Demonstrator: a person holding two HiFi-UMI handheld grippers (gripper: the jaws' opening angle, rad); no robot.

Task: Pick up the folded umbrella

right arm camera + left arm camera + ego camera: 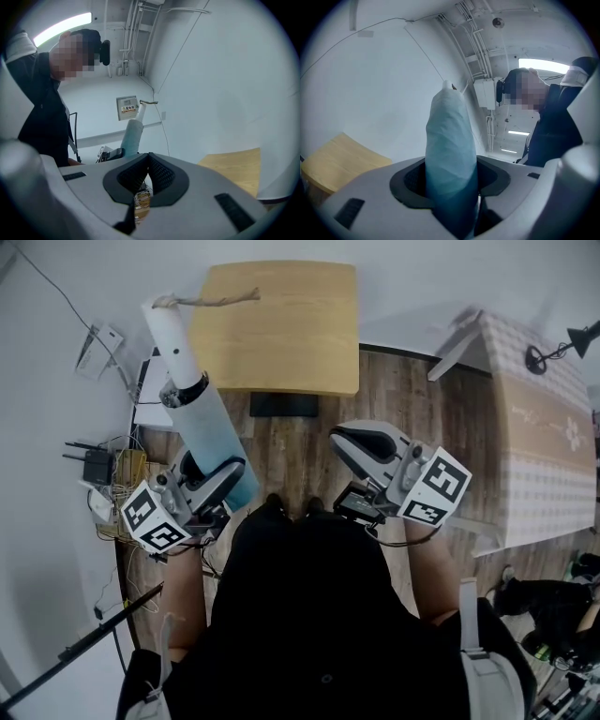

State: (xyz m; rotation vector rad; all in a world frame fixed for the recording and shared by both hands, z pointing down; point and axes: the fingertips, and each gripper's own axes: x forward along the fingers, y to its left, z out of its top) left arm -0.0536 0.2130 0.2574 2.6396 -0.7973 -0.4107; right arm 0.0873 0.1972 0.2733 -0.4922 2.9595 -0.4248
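The folded umbrella (202, 418) is a light blue roll with a white handle end and a brown cord at its tip. It slants up and away toward the wall. My left gripper (230, 479) is shut on its blue lower part. In the left gripper view the umbrella (450, 140) rises from between the black pads, which press on both sides of it, at the gripper (452, 183). My right gripper (349, 439) hovers to the right of it, apart. Its tips (149, 157) meet with nothing between them. The umbrella (132, 133) shows beyond them.
A light wooden table (281, 324) stands ahead against the wall. A patterned bed (544, 427) lies at the right. Cables and a router (98, 465) clutter the floor at the left. A black pole (84, 643) slants at the lower left.
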